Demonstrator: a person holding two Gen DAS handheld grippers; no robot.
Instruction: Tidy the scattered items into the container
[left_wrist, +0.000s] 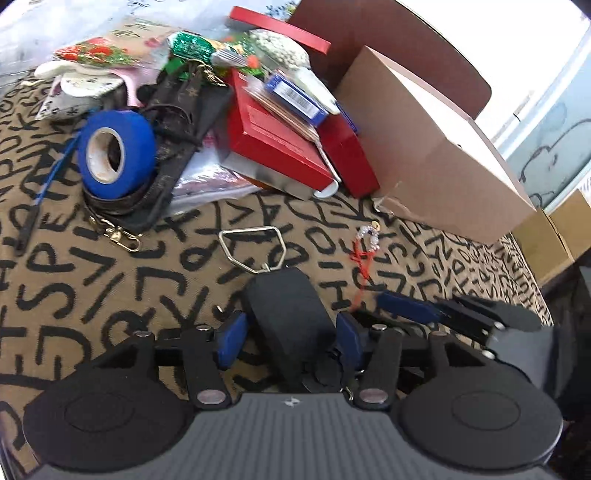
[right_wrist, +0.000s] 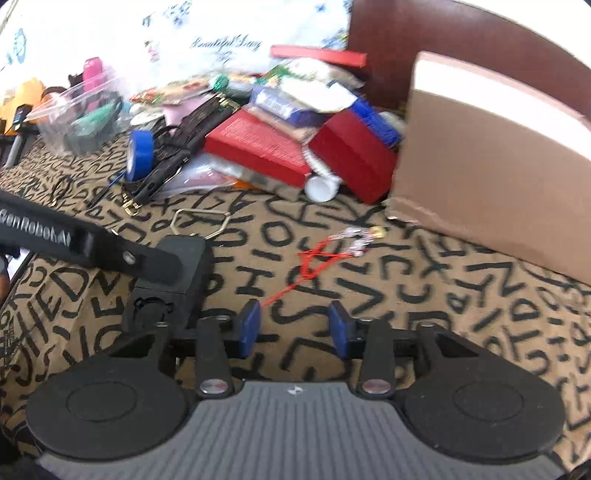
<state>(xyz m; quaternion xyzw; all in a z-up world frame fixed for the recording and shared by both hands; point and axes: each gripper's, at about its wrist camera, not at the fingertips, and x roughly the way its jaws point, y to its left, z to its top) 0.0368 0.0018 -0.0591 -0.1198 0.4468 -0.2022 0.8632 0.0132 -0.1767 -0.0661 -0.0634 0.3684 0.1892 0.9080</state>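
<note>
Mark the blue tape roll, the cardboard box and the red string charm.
blue tape roll (left_wrist: 127, 147), left wrist view, outer blue band
cardboard box (right_wrist: 491, 170), right wrist view, brown front wall
red string charm (right_wrist: 317, 258), right wrist view, red knot

I read "GenRobot.AI" on the left gripper's black arm (right_wrist: 37, 230), "Beautiful Day" in script on far white sheet (right_wrist: 225, 43), scrawled letters on tablecloth (right_wrist: 369, 295).

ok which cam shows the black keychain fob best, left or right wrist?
Left wrist. The black fob sits centred between the left gripper fingers, its metal ring fully visible. In the right wrist view the fob is off to the side, partly covered by the left gripper's finger.
</note>
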